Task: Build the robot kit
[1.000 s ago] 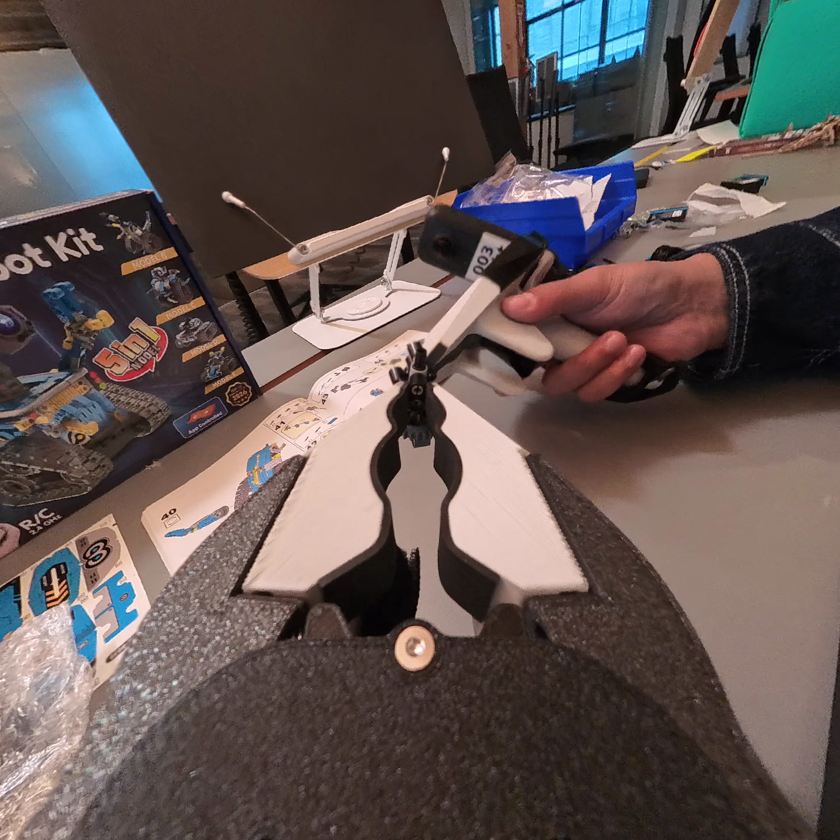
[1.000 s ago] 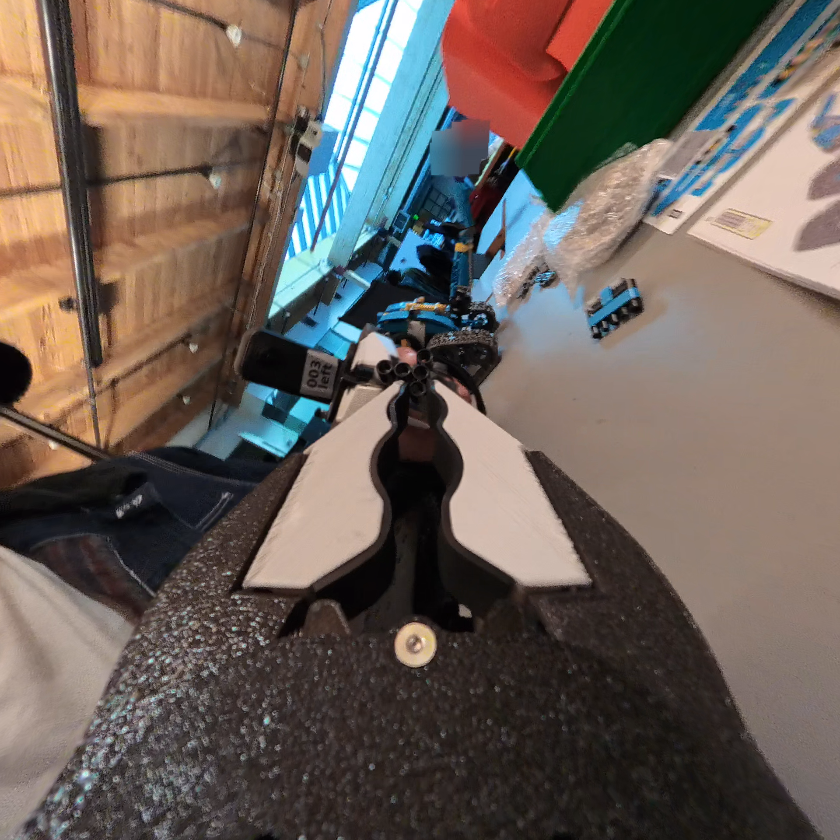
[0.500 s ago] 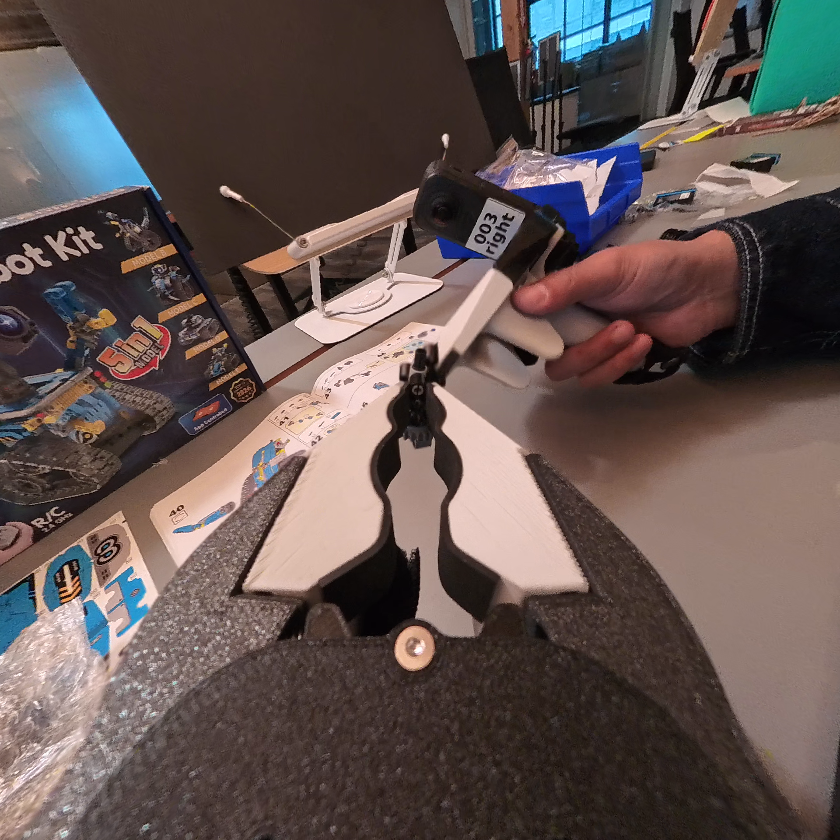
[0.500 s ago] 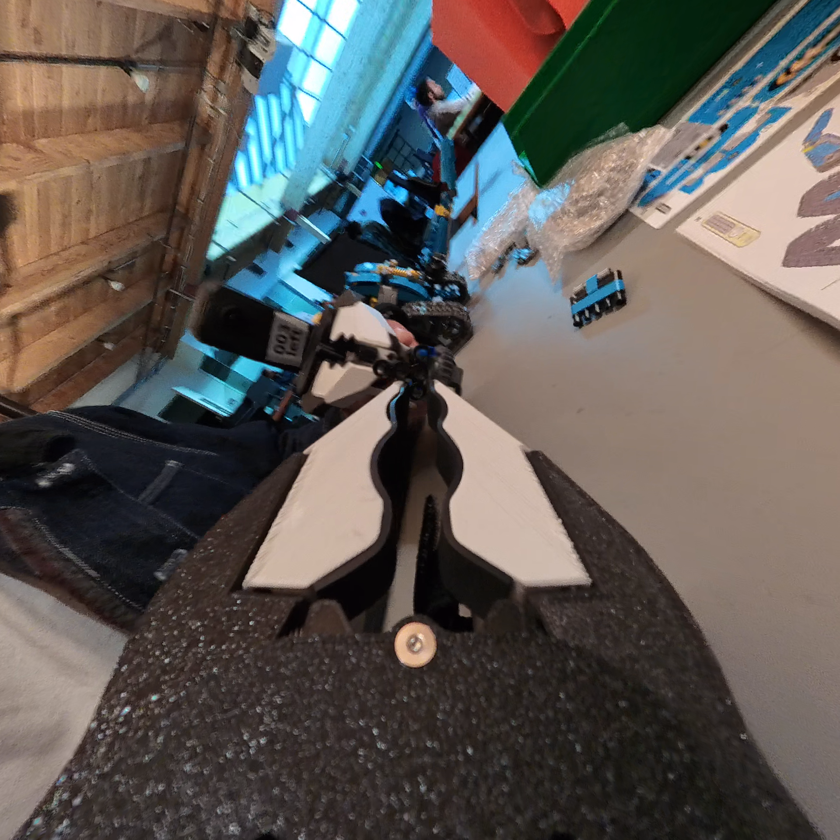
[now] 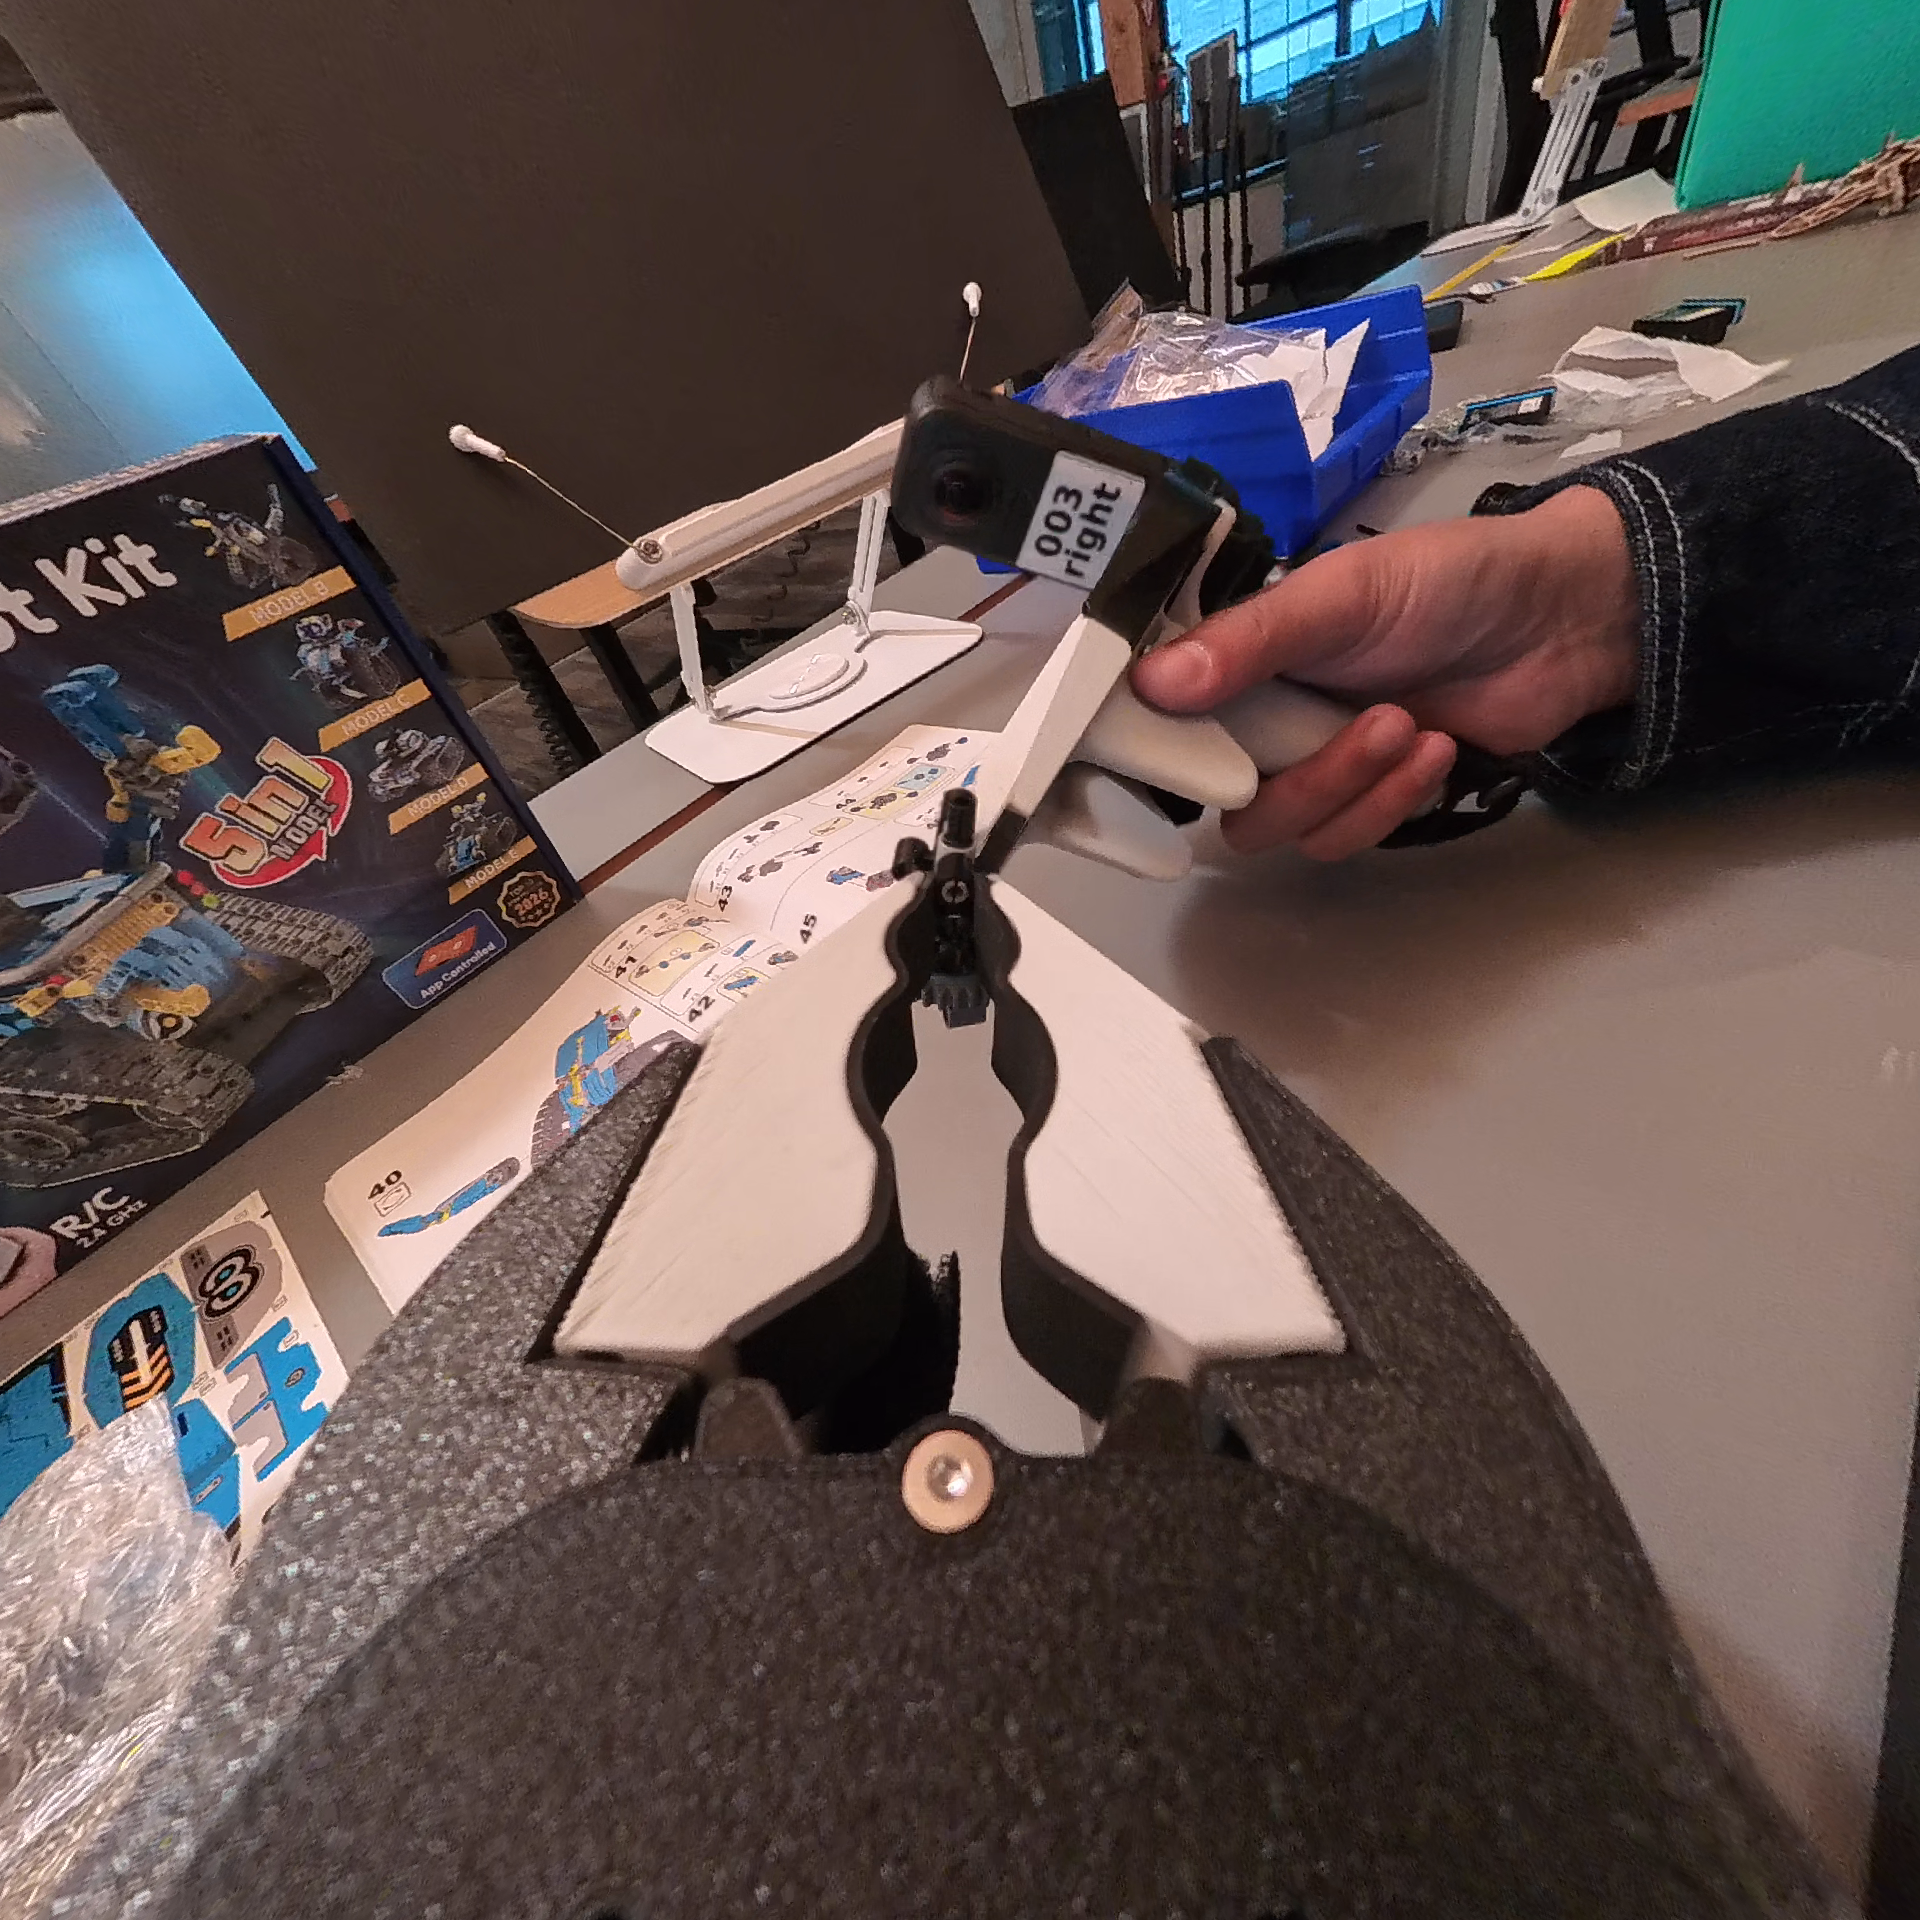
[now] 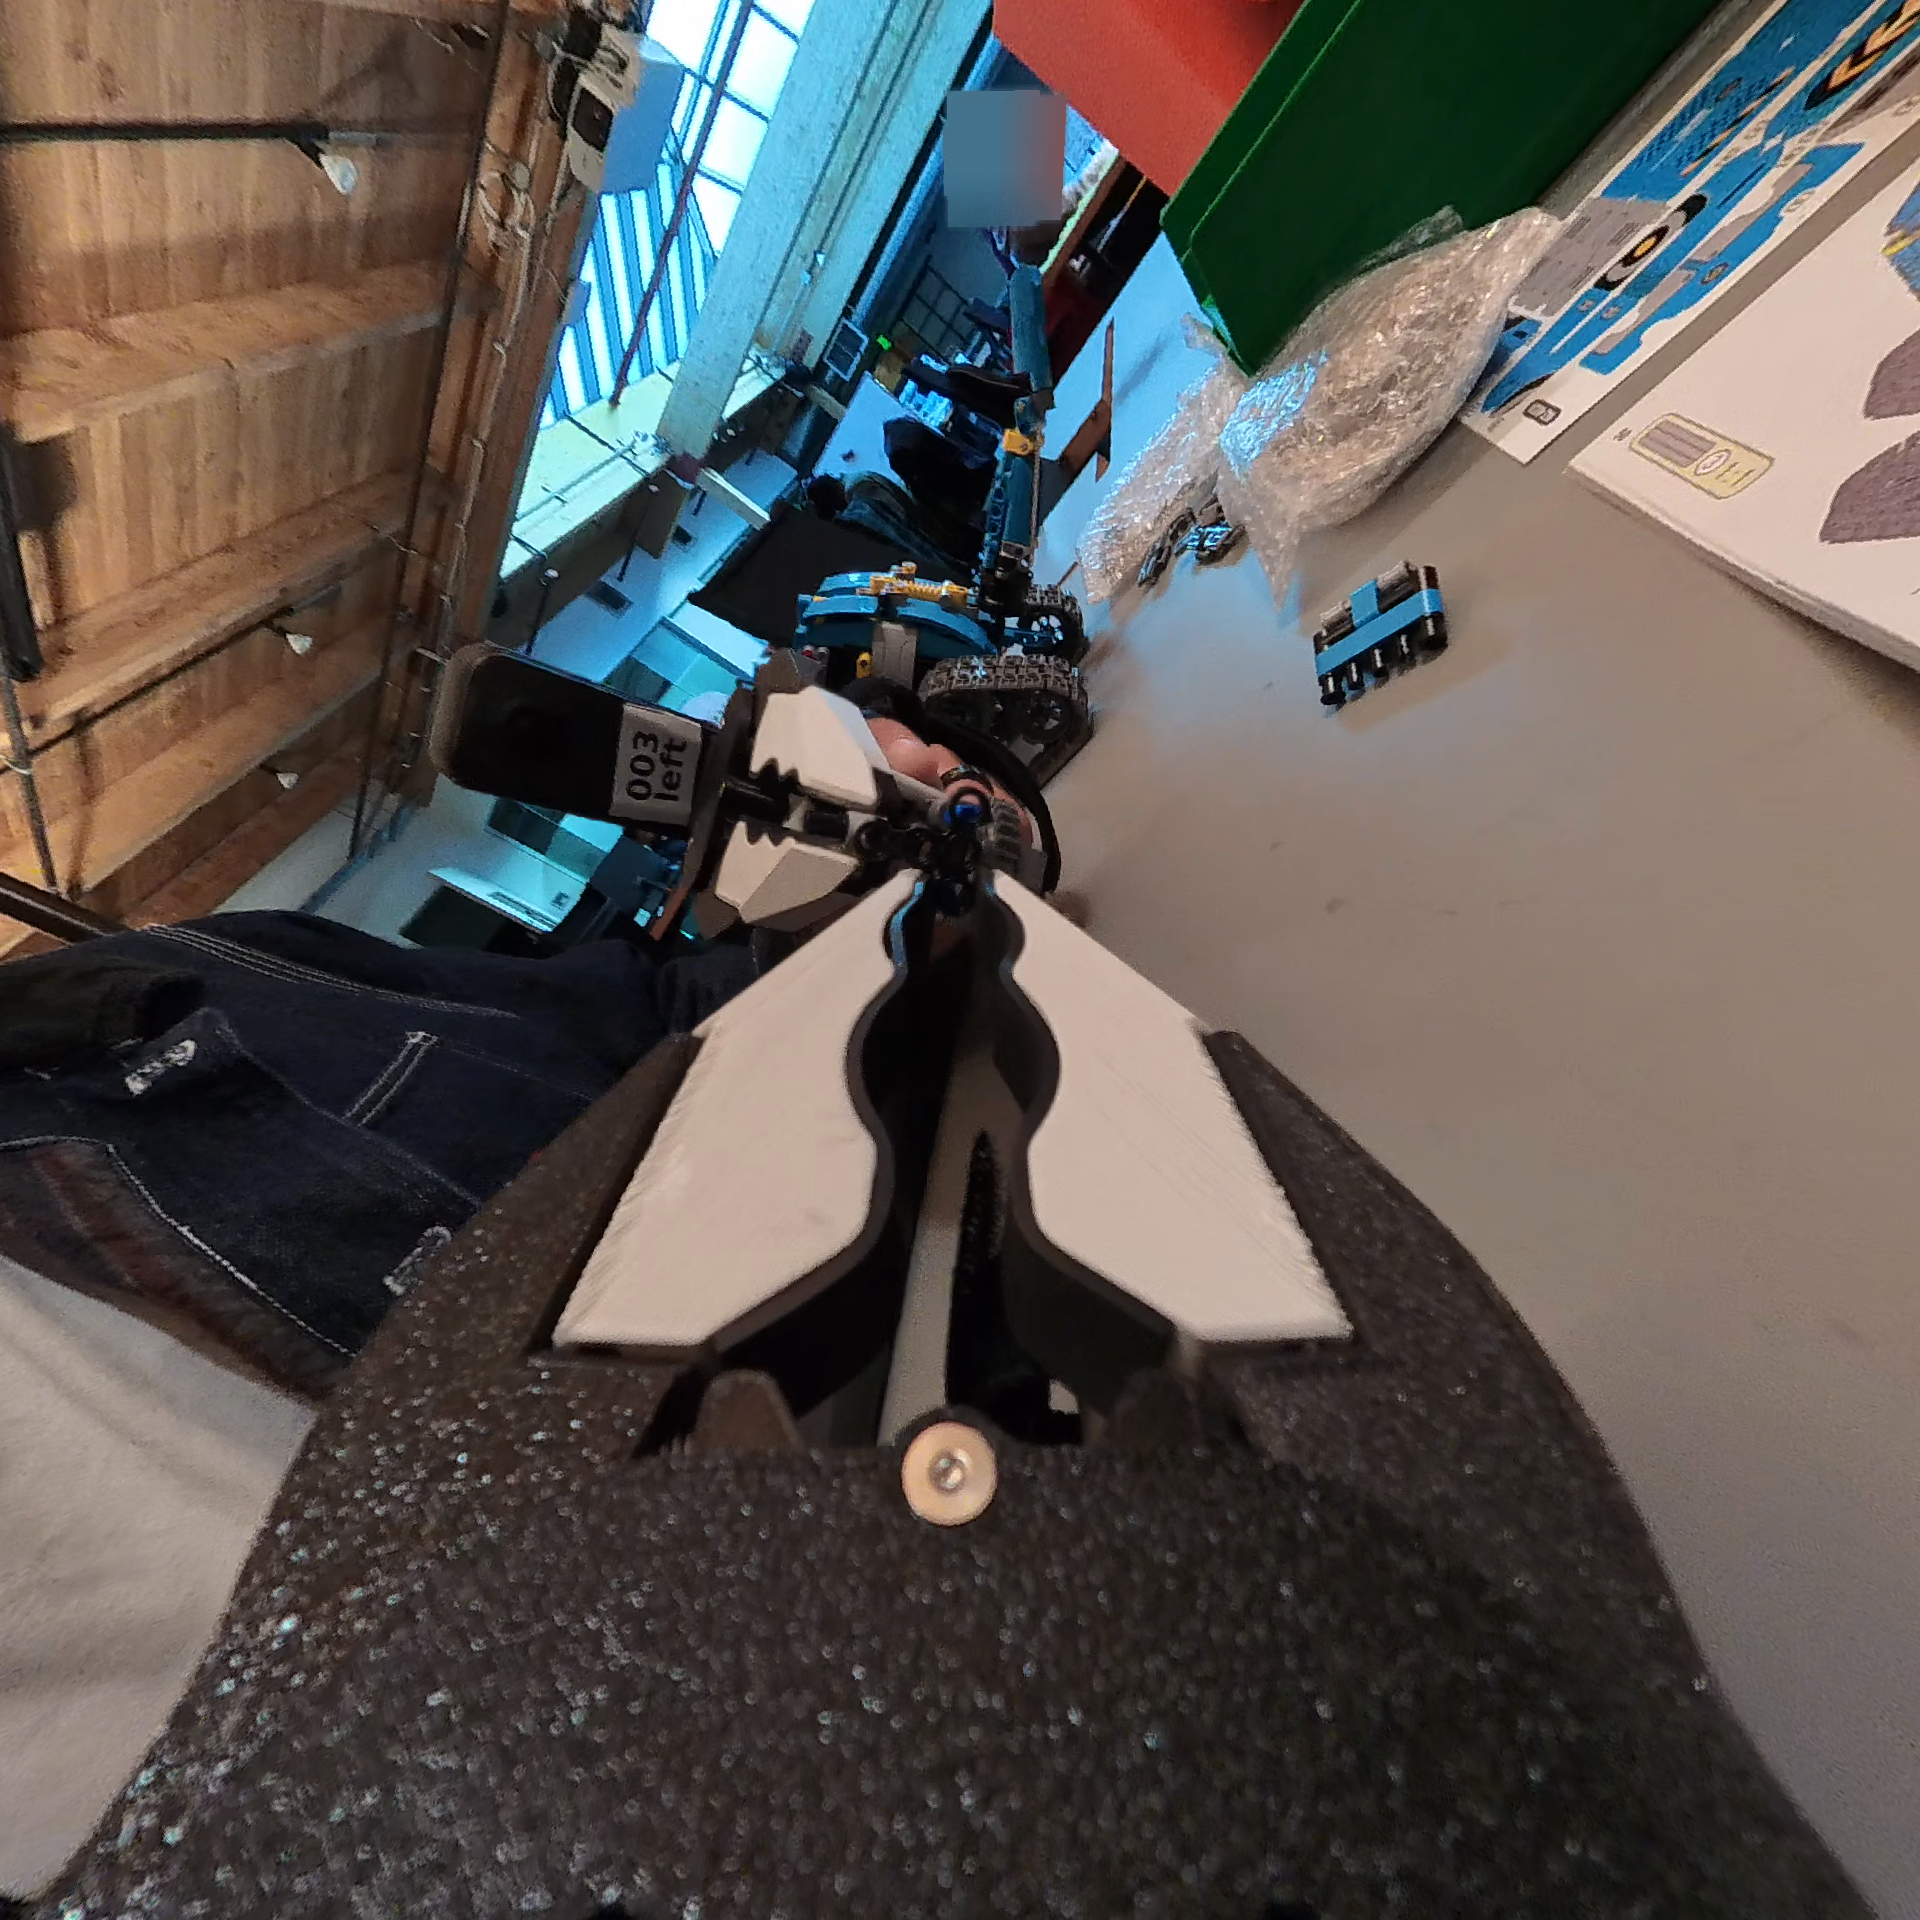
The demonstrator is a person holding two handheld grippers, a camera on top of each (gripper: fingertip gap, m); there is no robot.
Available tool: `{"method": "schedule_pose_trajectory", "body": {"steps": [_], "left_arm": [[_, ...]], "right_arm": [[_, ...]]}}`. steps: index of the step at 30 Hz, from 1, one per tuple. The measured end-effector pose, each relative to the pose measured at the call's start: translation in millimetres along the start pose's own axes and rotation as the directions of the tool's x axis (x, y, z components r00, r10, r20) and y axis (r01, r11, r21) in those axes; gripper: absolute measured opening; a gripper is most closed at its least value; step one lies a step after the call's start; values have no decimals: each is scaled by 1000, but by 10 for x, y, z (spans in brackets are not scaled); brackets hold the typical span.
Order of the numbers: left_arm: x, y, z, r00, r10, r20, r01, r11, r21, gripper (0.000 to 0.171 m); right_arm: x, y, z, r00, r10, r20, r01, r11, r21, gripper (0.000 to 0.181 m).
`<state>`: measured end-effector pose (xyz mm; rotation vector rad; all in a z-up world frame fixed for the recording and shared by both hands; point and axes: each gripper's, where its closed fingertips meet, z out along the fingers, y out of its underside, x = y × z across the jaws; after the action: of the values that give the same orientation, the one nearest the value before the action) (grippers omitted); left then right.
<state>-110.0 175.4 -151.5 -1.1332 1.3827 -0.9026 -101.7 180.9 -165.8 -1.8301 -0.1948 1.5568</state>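
In the left wrist view my left gripper (image 5: pixel 948 896) is shut on a small black brick assembly (image 5: pixel 951 930) with a grey gear (image 5: pixel 952 1004) at its near end. A black pin sticks up from its far end. The right gripper (image 5: pixel 1000 840), held by a hand (image 5: pixel 1382 665), meets that assembly with its tip. In the right wrist view my right gripper (image 6: pixel 956 896) is shut on a small black part with a blue pin (image 6: pixel 964 847). The left gripper (image 6: pixel 914 821) comes in from the left and touches the same cluster.
A grey table (image 5: pixel 1507 1091) carries a toy kit box (image 5: pixel 208 810), an open instruction booklet (image 5: pixel 748 914), a sticker sheet (image 5: pixel 156 1382), bubble wrap (image 5: pixel 83 1621), a white stand (image 5: pixel 810 675) and a blue bin (image 5: pixel 1278 426). A tracked toy vehicle (image 6: pixel 966 644), a small blue-black piece (image 6: pixel 1377 634), plastic bags (image 6: pixel 1371 405) and a green box (image 6: pixel 1382 156) show in the right wrist view. Less than 4 cm separates the two grippers' tips.
The right gripper has tilted and lifted its camera end while its tip stays at the black assembly. The left gripper has kept its grip. The right view has swung, showing the left gripper more side-on.
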Motion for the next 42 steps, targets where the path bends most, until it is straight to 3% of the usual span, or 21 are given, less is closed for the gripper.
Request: {"method": "schedule_pose_trajectory", "body": {"steps": [4, 11, 16, 19, 34, 42], "left_arm": [[31, 42, 17, 1000, 15, -13, -15, 1000, -19, 6], [213, 87, 40, 994, 54, -96, -57, 998, -35, 6], [342, 116, 49, 978, 168, -121, -173, 984, -35, 6], [337, 163, 80, 965, 249, -88, -255, 965, -62, 6], [276, 210, 104, 985, 145, -95, -154, 983, -97, 6], [161, 244, 117, 996, 63, -60, -70, 991, -118, 6]], "right_arm": [[46, 41, -10, 999, -20, -34, 19, 999, -32, 8], [48, 212, -84, 978, -200, -57, 186, 964, -190, 8], [41, 370, -127, 982, -179, -62, 154, 943, -294, 8], [89, 393, -127, 996, -66, -59, 47, 959, -280, 8], [131, 371, -105, 997, -63, -36, 53, 969, -240, 15], [166, 343, -36, 935, -302, -188, 245, 930, -273, 32]]}}
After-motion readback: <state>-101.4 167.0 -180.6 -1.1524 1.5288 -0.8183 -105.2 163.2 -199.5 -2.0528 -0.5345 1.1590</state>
